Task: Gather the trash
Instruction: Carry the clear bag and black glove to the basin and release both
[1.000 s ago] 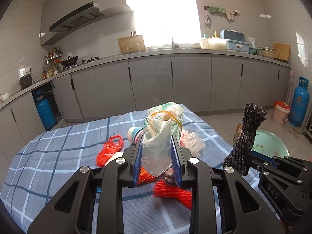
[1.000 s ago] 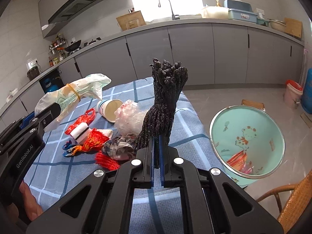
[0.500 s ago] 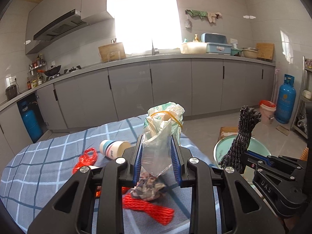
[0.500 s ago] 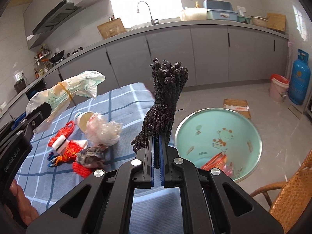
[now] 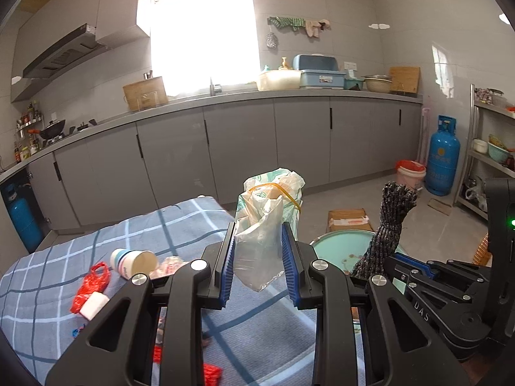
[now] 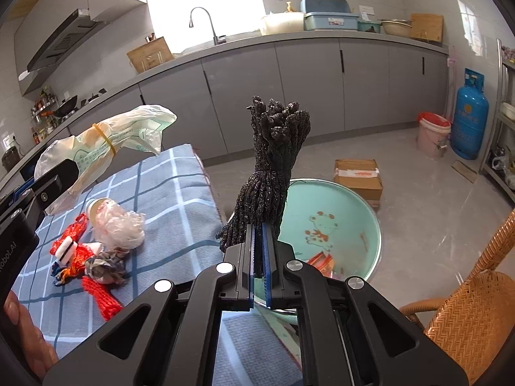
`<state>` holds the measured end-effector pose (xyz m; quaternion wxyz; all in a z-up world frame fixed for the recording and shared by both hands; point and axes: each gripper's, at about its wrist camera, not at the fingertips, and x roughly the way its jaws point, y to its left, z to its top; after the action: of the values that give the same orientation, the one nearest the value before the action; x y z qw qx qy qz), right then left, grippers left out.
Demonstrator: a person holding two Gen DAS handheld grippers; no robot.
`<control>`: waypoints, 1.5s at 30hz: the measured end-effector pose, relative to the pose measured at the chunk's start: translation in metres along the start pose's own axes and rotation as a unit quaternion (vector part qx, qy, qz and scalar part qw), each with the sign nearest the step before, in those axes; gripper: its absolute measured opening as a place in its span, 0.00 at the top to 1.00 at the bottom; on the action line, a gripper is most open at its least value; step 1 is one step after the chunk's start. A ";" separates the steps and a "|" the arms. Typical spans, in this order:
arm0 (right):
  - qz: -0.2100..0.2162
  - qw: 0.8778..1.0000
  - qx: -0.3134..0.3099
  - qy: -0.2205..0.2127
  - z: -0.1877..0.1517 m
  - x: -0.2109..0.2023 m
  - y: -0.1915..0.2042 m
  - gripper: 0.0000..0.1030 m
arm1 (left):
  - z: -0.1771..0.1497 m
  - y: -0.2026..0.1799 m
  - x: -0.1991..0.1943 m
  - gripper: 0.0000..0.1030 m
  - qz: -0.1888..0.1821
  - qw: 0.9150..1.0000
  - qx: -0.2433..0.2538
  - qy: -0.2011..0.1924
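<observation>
Gripping a crumpled plastic bag (image 5: 262,238), the left gripper (image 5: 260,265) has its blue-padded fingers (image 5: 226,267) only partly closed, with the lower part of the bag pressed between them. The bag stands up above the fingers, and a yellow rubber band (image 5: 276,189) goes around its upper part. In the right wrist view the same bag (image 6: 106,148) shows green print, but the writing is too small to read.

The right gripper (image 6: 258,257) has its fingers (image 6: 267,257) almost fully closed on the lower end of a dark, glittering bundle of cord (image 6: 273,164). The bundle rises upright from the fingers and is tied in the middle. It is held in the air over the near edge of a mint-green basin (image 6: 354,212) that stands on the floor beside the desk (image 6: 180,193). The basin has a cartoon bear drawn inside, and a red-orange wrapper (image 6: 322,260) lies in it.

More trash lies on the blue checked cloth of the desk: a paper cup (image 5: 135,262) on its side, a ball of clear plastic (image 6: 117,226), a red net bag (image 5: 91,284), a red mesh piece (image 6: 101,299) and a small white block (image 6: 66,249).

The letters "DAS" can be read on the right gripper body in the left wrist view, and "Robot.AI" on the left gripper body in the right wrist view. A brown cardboard box (image 6: 357,177) with tape lies on the floor behind the basin.
</observation>
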<state>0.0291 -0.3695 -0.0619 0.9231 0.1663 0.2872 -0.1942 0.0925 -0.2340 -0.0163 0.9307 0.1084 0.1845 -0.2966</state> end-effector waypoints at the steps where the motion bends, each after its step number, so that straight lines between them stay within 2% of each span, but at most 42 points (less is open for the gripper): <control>1: -0.002 1.000 0.002 0.001 0.000 0.001 -0.004 0.94 | 0.000 -0.004 0.003 0.73 -0.004 1.000 0.001 0.003; 12: -0.021 1.000 0.013 0.003 0.005 0.006 -0.027 0.94 | 0.002 -0.031 0.029 0.73 -0.036 0.999 0.003 0.029; 27: -0.039 0.999 0.020 0.013 0.012 0.023 -0.054 0.94 | 0.004 -0.055 0.064 0.73 -0.059 0.997 0.009 0.052; 38: -0.040 0.998 0.016 0.039 0.010 0.045 -0.064 0.94 | 0.000 -0.071 0.090 0.73 -0.091 0.993 0.005 0.075; 45: -0.042 0.997 0.016 0.058 0.004 0.060 -0.071 0.94 | -0.006 -0.076 0.109 0.72 -0.098 0.991 0.005 0.093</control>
<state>0.0448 -0.4488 -0.1082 0.8930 0.1798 0.3440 -0.2276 0.1279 -0.3489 -0.0728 0.8753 0.1216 0.2785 -0.3761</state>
